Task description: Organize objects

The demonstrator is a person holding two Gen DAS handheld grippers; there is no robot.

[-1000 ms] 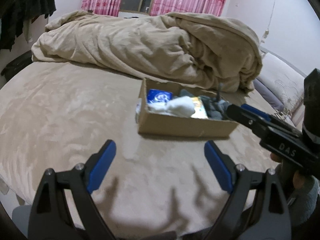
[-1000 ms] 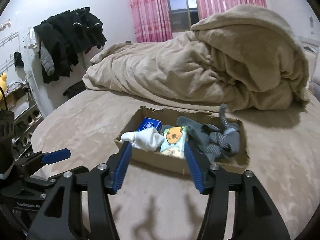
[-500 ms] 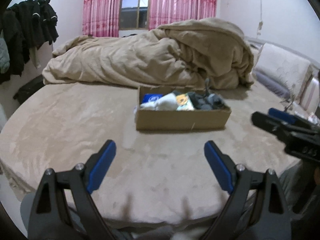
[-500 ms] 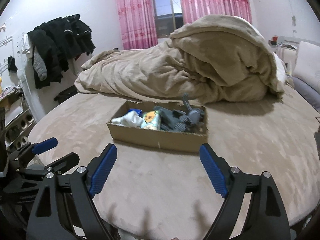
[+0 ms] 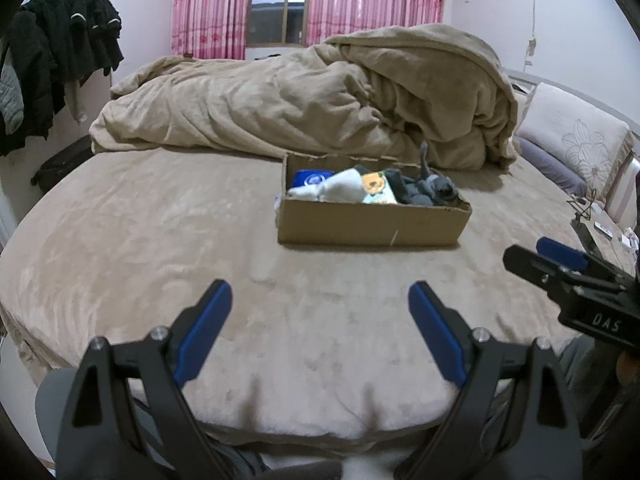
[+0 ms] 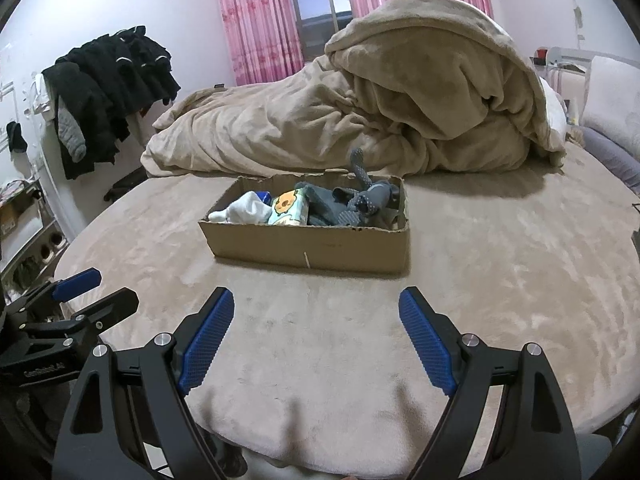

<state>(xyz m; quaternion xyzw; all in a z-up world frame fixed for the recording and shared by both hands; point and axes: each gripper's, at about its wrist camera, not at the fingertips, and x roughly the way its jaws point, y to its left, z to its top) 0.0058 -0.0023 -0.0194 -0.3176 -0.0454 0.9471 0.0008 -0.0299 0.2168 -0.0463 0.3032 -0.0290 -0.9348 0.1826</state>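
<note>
A shallow cardboard box (image 5: 372, 224) (image 6: 308, 248) sits on the tan bed. It holds a blue packet (image 5: 312, 178), a white sock (image 5: 340, 190) (image 6: 248, 208), a tissue pack with an orange cartoon face (image 5: 378, 190) (image 6: 290, 210) and a grey stuffed toy (image 5: 432, 192) (image 6: 368, 200). My left gripper (image 5: 320, 312) is open and empty near the bed's front edge. My right gripper (image 6: 316, 316) is open and empty too, well short of the box. The right gripper also shows at the right edge of the left wrist view (image 5: 568, 280).
A heaped tan duvet (image 5: 320, 100) (image 6: 380, 112) lies behind the box. Dark clothes (image 6: 108, 92) hang on the left wall. Pillows (image 5: 572, 140) lie at the right. Pink curtains (image 5: 376, 0) frame a window at the back.
Both grippers have pulled back from the box toward the bed's front edge. The right gripper's jaws have opened wider. The box and its contents have not moved.
</note>
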